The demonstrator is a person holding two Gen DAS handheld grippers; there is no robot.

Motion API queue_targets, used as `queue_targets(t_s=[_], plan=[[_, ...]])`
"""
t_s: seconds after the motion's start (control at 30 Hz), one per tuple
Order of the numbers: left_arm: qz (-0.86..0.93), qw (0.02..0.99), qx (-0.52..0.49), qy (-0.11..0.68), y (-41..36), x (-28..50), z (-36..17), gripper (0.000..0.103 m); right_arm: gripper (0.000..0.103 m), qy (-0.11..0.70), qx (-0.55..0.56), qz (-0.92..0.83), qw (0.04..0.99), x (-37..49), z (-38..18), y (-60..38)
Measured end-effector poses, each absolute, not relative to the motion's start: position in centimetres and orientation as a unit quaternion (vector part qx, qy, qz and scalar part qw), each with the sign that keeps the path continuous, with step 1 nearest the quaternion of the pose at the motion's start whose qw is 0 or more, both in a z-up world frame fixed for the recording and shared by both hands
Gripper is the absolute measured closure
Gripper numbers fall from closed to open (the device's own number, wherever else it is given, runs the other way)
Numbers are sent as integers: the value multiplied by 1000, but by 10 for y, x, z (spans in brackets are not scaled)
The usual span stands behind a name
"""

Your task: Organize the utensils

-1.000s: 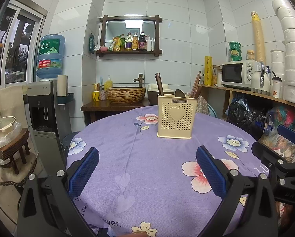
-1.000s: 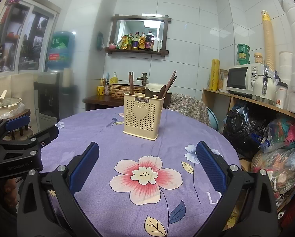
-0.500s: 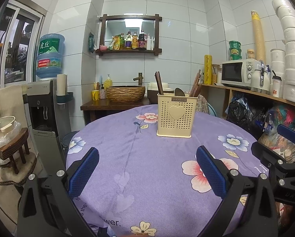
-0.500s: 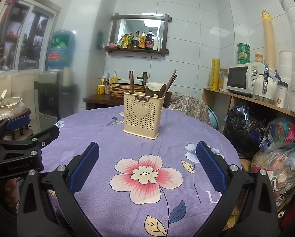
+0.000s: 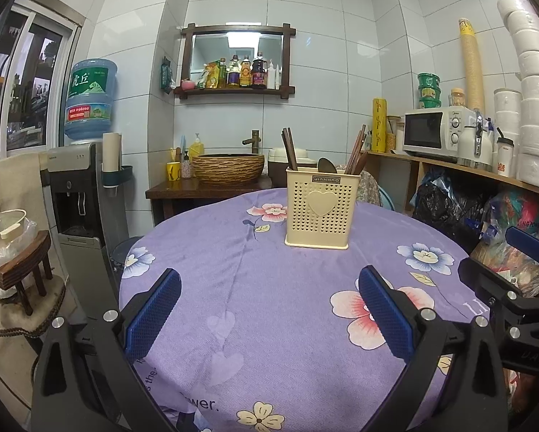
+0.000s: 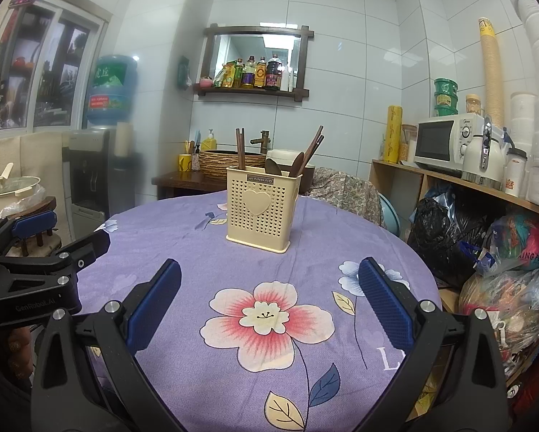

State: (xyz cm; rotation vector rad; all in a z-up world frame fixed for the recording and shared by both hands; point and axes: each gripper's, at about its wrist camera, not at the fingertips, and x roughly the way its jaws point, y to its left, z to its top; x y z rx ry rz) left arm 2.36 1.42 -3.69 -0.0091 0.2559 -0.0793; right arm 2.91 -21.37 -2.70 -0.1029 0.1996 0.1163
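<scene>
A cream perforated utensil holder (image 5: 319, 208) (image 6: 261, 208) with a heart on its front stands upright at the far side of the round table. Dark chopsticks (image 5: 289, 148) (image 6: 240, 146) and wooden spoons (image 5: 326, 166) (image 6: 272, 166) stick out of its top. My left gripper (image 5: 269, 306) is open over the purple cloth, well short of the holder, with nothing between its blue pads. My right gripper (image 6: 269, 298) is open too, empty, over a pink flower print. Each gripper shows at the edge of the other's view.
The table wears a purple flowered cloth (image 5: 269, 288). A water dispenser (image 5: 78, 194) and a small wooden stool (image 5: 21, 270) stand left. Shelves with a microwave (image 5: 435, 131) and full bags (image 6: 449, 230) line the right. A basin sink (image 5: 228, 167) sits behind the table.
Both views have dipped very slightly, so the holder sits a touch lower in frame than before. Both grippers stay open and empty.
</scene>
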Motion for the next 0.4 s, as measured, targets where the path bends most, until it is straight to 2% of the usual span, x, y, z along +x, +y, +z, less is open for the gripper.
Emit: queue_targets(t_s=[0.4], plan=[[-36, 991, 2, 131, 15, 25, -36, 5, 6, 100, -51, 59, 992, 29, -26, -214]])
